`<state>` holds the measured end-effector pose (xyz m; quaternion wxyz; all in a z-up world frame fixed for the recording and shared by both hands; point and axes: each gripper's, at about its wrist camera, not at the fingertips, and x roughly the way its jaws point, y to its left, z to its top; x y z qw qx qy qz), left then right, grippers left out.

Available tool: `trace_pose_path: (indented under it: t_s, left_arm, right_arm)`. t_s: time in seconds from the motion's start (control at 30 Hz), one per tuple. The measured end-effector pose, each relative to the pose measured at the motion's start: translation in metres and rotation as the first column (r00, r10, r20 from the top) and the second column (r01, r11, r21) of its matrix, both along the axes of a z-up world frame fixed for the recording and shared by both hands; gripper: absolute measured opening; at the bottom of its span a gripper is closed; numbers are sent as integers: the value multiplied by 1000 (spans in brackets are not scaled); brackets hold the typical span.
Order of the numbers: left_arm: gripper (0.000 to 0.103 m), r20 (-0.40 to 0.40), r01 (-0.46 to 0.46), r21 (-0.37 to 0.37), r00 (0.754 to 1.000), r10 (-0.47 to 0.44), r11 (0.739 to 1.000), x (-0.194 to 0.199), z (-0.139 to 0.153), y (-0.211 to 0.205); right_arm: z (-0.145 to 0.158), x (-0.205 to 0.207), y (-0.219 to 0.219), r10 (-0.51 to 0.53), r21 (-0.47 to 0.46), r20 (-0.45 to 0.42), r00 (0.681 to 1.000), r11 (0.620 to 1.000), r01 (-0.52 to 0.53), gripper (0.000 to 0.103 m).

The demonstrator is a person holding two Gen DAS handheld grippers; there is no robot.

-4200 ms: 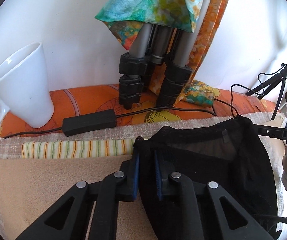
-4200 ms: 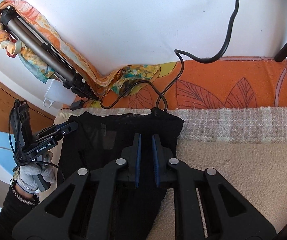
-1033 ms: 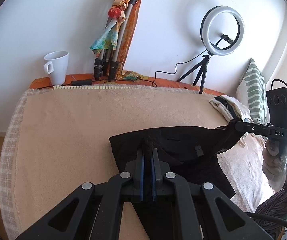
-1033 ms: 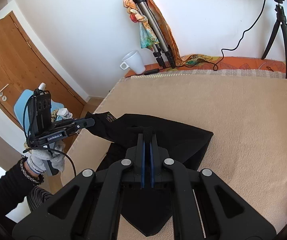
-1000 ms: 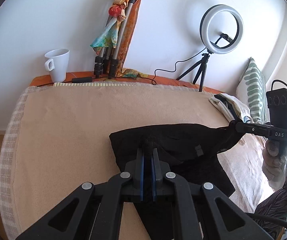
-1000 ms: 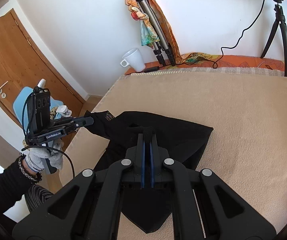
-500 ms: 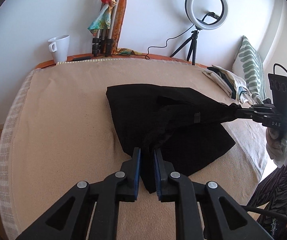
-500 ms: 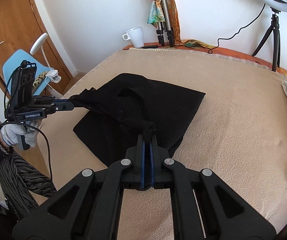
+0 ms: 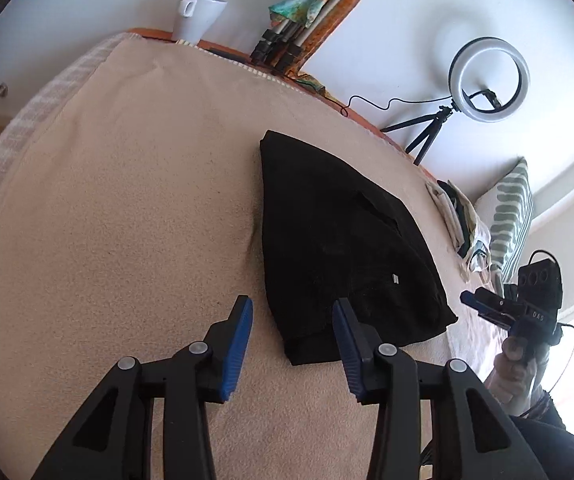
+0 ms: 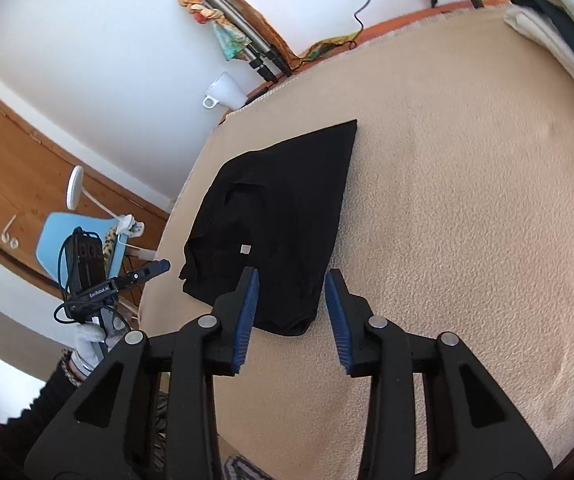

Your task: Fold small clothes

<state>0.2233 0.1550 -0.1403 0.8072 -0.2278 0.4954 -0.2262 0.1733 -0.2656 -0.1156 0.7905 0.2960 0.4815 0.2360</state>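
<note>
left wrist view shows the black garment (image 9: 339, 240) lying folded on the beige blanket (image 9: 127, 200), its near corner between the tips of the left gripper (image 9: 291, 312), toward 1 o'clock. this gripper is wide open and holds nothing. right wrist view has the same garment (image 10: 283, 216) at 11 o'clock of the right gripper (image 10: 291, 280), also spread open and empty, above the blanket. both grippers point down toward the cloth.
</note>
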Motion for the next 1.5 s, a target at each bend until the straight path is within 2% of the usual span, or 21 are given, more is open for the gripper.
trace_pose_path:
  t_s: [0.1, 0.23, 0.37, 0.4, 0.47, 0.57, 0.7, 0.77, 0.87, 0.9, 1.0, 1.1, 1.17, 1.23, 1.33, 1.43, 1.5]
  left_arm:
    - [41, -51, -1, -27, 999, -1, 1000, 6, -11, -6]
    - [31, -75, -10, -74, 997, 5, 997, 9, -16, -7]
    - [17, -66, -4, -74, 998, -1, 997, 10, -13, -9]
    - [14, -63, -4, -71, 998, 0, 997, 9, -13, -9]
    - [5, -57, -8, -69, 998, 4, 998, 9, -13, -7]
    - [2, -53, -4, -68, 999, 1, 998, 8, -13, -5]
    - [0, -40, 5, -77, 999, -8, 997, 7, -10, -6]
    - [0, -32, 12, -92, 999, -15, 996, 7, -4, -5]
    - [0, -34, 7, -173, 999, -13, 985, 3, 6, 5]
    - [0, -36, 2, -177, 999, -9, 984, 2, 7, 9]
    - [0, -64, 1, -125, 998, -9, 992, 0, -3, 11]
    - [0, -111, -5, -123, 994, -8, 992, -1, -17, 9]
    - [0, -91, -3, -110, 996, -7, 994, -3, -11, 10]
    - [0, -59, 10, -66, 998, -14, 998, -5, -4, 10]
    - [0, -64, -6, -54, 998, 3, 999, -2, -6, 17]
    - [0, -78, 5, 17, 997, -4, 1000, -4, -17, 14]
    - [0, -79, 15, 50, 997, -11, 999, -5, -21, 11]
  right_arm:
    - [-21, 2, 2, 5, 77, -52, 999, 997, -1, 38]
    - [-36, 4, 10, 35, 166, -86, 996, 986, -21, 38]
    - [-32, 4, 20, 65, 125, -61, 996, 990, -57, 36]
    - [-30, 5, 23, 76, 117, -55, 996, 991, -69, 28]
    - [-25, 2, 27, 100, 108, -35, 994, 990, -96, 22]
    - [-19, 2, 35, 128, 71, -15, 992, 989, -127, 9]
    - [-19, 5, 36, 128, 81, -13, 992, 989, -126, 6]
    - [-19, 7, 29, 111, 123, -15, 994, 987, -108, 6]
    - [-10, 9, 9, 74, 224, -7, 997, 972, -71, 6]
    - [-8, 9, 3, 66, 245, -4, 998, 967, -63, 6]
    - [-15, 9, -1, 68, 232, -32, 997, 971, -59, 6]
    - [-24, 11, 5, 87, 226, -79, 993, 972, -67, 6]
    - [-16, 10, 4, 91, 249, -57, 994, 966, -74, 6]
    - [-11, 8, 4, 105, 271, -42, 994, 958, -89, 6]
    - [-20, 9, 10, 113, 195, -78, 990, 976, -96, 6]
    - [-37, 10, 12, 110, 135, -140, 984, 987, -91, 6]
    - [-38, 11, 12, 106, 86, -144, 984, 992, -94, 6]
